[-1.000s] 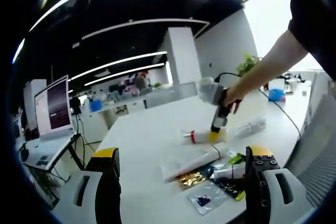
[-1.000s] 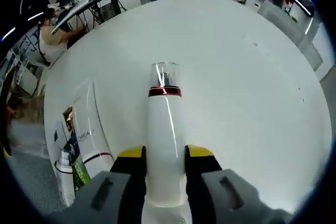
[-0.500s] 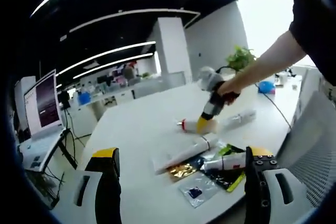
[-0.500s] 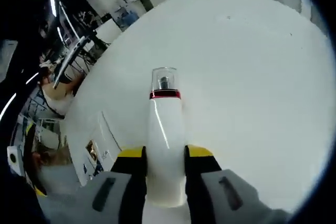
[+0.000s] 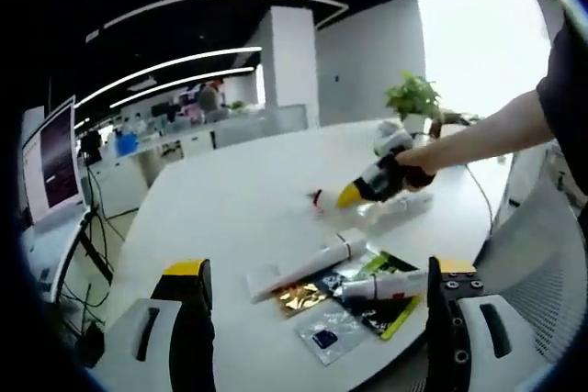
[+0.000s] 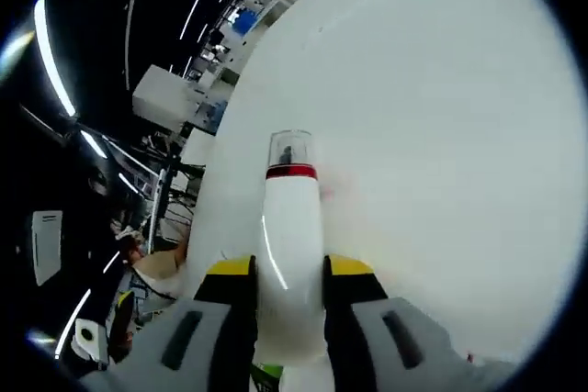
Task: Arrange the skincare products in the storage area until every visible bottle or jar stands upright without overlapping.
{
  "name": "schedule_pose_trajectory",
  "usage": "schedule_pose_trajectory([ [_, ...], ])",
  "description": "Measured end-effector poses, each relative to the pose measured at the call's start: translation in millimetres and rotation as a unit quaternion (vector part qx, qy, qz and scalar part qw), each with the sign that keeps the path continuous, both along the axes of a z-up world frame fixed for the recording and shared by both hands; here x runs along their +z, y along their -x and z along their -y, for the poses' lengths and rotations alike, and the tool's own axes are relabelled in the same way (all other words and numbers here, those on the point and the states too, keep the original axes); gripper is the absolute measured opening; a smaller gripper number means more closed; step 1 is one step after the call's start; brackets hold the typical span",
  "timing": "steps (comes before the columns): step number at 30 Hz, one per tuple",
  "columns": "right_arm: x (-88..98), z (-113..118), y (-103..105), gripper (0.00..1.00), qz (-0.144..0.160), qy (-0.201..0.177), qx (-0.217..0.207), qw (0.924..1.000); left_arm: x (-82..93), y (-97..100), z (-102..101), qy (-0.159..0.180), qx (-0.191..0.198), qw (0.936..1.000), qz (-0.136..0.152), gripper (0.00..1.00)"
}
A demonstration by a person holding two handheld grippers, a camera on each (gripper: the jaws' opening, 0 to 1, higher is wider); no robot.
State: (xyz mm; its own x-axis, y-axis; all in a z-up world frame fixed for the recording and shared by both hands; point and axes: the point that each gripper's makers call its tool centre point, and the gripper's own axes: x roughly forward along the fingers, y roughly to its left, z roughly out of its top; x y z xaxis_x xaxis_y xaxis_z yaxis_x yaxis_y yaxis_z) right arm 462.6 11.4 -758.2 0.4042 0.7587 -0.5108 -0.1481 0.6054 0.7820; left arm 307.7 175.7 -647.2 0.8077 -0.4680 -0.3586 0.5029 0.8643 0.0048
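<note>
My right gripper [image 6: 289,268] is shut on a white bottle [image 6: 292,227] with a red ring and a clear cap, which points away from the camera over the white table [image 6: 441,135]. In the left gripper view the right gripper [image 5: 354,194] hangs low over the table, held by a hand, with the bottle's red-ringed cap [image 5: 317,198] pointing left. A pale bottle [image 5: 404,209] lies just behind it. Nearer me lie a long white tube [image 5: 308,266] and a smaller white tube [image 5: 386,285]. My left gripper [image 5: 320,268] stands open over the table's near edge, holding nothing.
Flat sachets lie by the tubes: a gold one [image 5: 301,298], a clear one with a blue patch [image 5: 326,334] and a green-and-black one [image 5: 390,308]. A laptop [image 5: 50,162] stands off the table to the left. A plant [image 5: 412,96] is at the far side and a mesh chair [image 5: 551,254] at the right.
The right gripper has swung from pointing steeply down to nearly level, carrying the white bottle with it. The left view has shifted with my hand; the tubes and sachets lie as before.
</note>
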Motion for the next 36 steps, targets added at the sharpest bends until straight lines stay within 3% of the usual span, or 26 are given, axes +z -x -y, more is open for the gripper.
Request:
schedule_pose_trajectory([
  [2, 2.4, 4.0, 3.1, 0.26, 0.009, -0.002, -0.004, 1.0000, 4.2, -3.4, -0.8, -0.017, -0.005, 0.9996, 0.023, 0.73],
  [4, 7.6, 5.4, 8.8, 0.26, 0.013, -0.012, -0.005, 0.9998, 6.5, -6.0, 2.8, 0.005, -0.005, 0.9999, 0.016, 0.75],
  [6, 14.4, 6.7, 12.7, 0.26, 0.019, -0.030, -0.017, 0.9992, 12.8, -8.4, 6.4, 0.030, -0.012, 0.9991, 0.029, 0.64],
  [7, 19.1, 5.9, 15.1, 0.26, 0.017, -0.051, -0.027, 0.9982, 10.5, -9.4, 6.8, 0.028, -0.015, 0.9992, 0.023, 0.62],
  [11, 26.8, 5.8, 30.0, 0.26, 0.023, -0.071, -0.036, 0.9966, 4.3, -13.1, 15.1, 0.032, -0.026, 0.9991, 0.012, 0.62],
  [13, 33.1, 4.7, 38.3, 0.26, 0.027, -0.082, -0.038, 0.9956, 8.3, -13.0, 25.5, 0.067, -0.033, 0.9972, 0.008, 0.58],
  [15, 39.6, 4.8, 44.6, 0.26, 0.034, -0.088, -0.036, 0.9949, 10.1, -12.6, 33.2, 0.089, -0.043, 0.9951, -0.003, 0.60],
  [21, 56.2, 6.8, 59.3, 0.26, 0.056, -0.102, -0.030, 0.9927, 15.0, -19.3, 45.6, 0.098, -0.064, 0.9931, -0.006, 0.60],
  [24, 61.9, 6.7, 67.1, 0.27, 0.064, -0.107, -0.028, 0.9918, 17.1, -23.1, 57.3, 0.124, -0.083, 0.9886, -0.022, 0.63],
  [29, 73.3, 7.1, 77.5, 0.27, 0.080, -0.129, -0.034, 0.9878, 16.1, -31.8, 72.4, 0.135, -0.094, 0.9856, -0.039, 0.71],
  [32, 80.1, 6.9, 85.6, 0.27, 0.090, -0.136, -0.031, 0.9861, 21.1, -36.6, 85.9, 0.174, -0.105, 0.9778, -0.051, 0.69],
  [34, 82.6, 6.2, 90.9, 0.27, 0.092, -0.141, -0.025, 0.9853, 26.4, -40.9, 95.9, 0.202, -0.119, 0.9704, -0.057, 0.73],
  [36, 85.0, 5.7, 95.0, 0.27, 0.095, -0.146, -0.023, 0.9845, 28.1, -40.8, 107.1, 0.226, -0.142, 0.9604, -0.081, 0.75],
])
